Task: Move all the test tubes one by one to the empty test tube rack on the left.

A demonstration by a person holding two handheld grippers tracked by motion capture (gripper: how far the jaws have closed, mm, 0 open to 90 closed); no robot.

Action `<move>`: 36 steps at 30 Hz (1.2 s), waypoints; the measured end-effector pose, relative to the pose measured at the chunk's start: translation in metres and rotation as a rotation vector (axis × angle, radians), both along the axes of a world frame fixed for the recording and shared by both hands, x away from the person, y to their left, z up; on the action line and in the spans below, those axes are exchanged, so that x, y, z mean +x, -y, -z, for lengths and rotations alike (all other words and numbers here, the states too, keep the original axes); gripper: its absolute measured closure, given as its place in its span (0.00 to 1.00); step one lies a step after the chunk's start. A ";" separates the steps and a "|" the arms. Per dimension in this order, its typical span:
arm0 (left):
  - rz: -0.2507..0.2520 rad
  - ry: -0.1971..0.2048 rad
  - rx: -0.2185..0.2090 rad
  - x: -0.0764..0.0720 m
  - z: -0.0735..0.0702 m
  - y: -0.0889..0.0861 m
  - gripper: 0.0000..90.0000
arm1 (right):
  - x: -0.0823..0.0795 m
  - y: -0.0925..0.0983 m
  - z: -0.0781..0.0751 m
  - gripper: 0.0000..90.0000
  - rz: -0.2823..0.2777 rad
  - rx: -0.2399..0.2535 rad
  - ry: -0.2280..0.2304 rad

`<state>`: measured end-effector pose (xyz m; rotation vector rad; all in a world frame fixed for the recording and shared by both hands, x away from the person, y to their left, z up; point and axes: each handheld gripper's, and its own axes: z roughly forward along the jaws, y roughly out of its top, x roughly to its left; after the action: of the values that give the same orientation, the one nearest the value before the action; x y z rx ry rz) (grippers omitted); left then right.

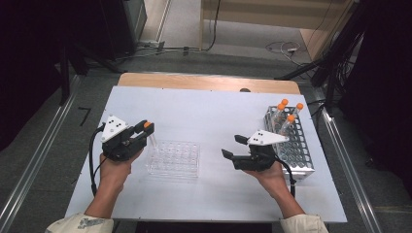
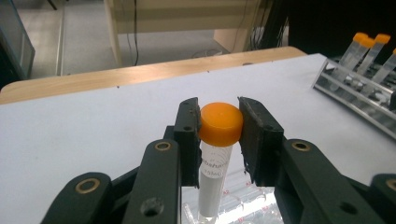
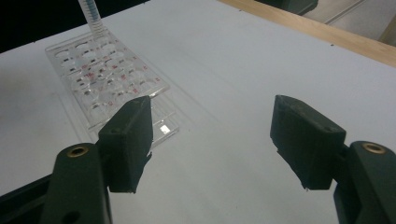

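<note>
My left gripper (image 1: 145, 129) is shut on an orange-capped clear tube (image 2: 219, 140), clamped at the cap. The tube hangs down with its tip at the far left corner of the clear plastic rack (image 1: 174, 158); its lower end (image 3: 91, 14) shows above that rack (image 3: 105, 79) in the right gripper view. My right gripper (image 1: 233, 146) stands open with nothing between its jaws, just right of the clear rack, above the white mat. A metal wire rack (image 1: 290, 141) with several orange-capped tubes (image 1: 286, 112) stands behind the right hand; these tubes (image 2: 369, 51) also appear in the left gripper view.
The white mat (image 1: 204, 111) covers a wooden table whose far edge (image 1: 204, 81) is bare wood. Cables trail from both grippers toward the person. Grey floor with rails lies on both sides of the table.
</note>
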<state>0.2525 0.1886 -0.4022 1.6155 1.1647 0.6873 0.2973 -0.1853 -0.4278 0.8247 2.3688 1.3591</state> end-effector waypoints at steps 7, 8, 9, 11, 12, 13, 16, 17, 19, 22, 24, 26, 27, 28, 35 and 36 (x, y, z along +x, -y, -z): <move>0.000 -0.038 0.048 0.001 0.022 0.006 0.78 | -0.001 0.003 0.000 0.31 0.004 0.001 -0.002; 0.001 -0.033 0.045 0.000 0.025 0.007 0.78 | -0.001 0.003 0.000 0.31 0.008 0.004 -0.003; -0.002 -0.032 0.044 -0.001 0.026 0.007 0.78 | -0.001 0.004 0.000 0.31 0.009 0.004 -0.003; 0.001 -0.039 0.059 -0.002 0.026 0.008 0.78 | -0.002 0.005 0.000 0.32 0.010 0.004 -0.001; -0.003 -0.038 0.063 -0.003 0.027 0.009 0.78 | -0.002 0.006 0.000 0.32 0.011 0.003 -0.001; -0.005 -0.041 0.070 -0.004 0.029 0.010 0.78 | -0.001 0.006 0.000 0.32 0.012 0.003 -0.001; -0.008 -0.059 0.083 -0.003 0.034 0.010 0.78 | -0.001 0.007 0.000 0.32 0.016 0.010 -0.002; -0.007 -0.070 0.086 -0.003 0.036 0.010 0.78 | -0.001 0.007 0.000 0.32 0.013 0.010 0.001; -0.010 -0.070 0.080 -0.003 0.038 0.009 0.78 | -0.001 0.006 0.000 0.32 0.012 0.008 0.002; -0.010 -0.070 0.080 -0.003 0.037 0.009 0.78 | -0.001 0.007 0.000 0.32 0.013 0.008 0.000; -0.008 -0.071 0.076 -0.003 0.037 0.009 0.78 | -0.001 0.006 0.000 0.32 0.013 0.008 0.000; 0.004 -0.070 0.065 -0.003 0.037 0.008 0.77 | -0.001 0.007 0.000 0.32 0.014 0.012 0.004; 0.015 -0.070 0.050 -0.003 0.037 0.007 0.72 | -0.001 0.007 -0.001 0.32 0.017 0.013 0.004; 0.019 -0.070 0.044 -0.003 0.036 0.007 0.64 | -0.001 0.007 -0.001 0.32 0.019 0.014 0.003; -0.023 -0.035 -0.028 -0.005 0.026 0.004 0.23 | -0.003 0.009 -0.003 0.32 0.021 0.015 0.007; -0.028 -0.037 -0.040 -0.005 0.026 0.003 0.22 | -0.003 0.010 -0.004 0.32 0.025 0.013 0.009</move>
<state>0.2471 0.1853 -0.4280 1.5869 1.2228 0.6505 0.2946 -0.1949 -0.4239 0.8469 2.3371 1.3673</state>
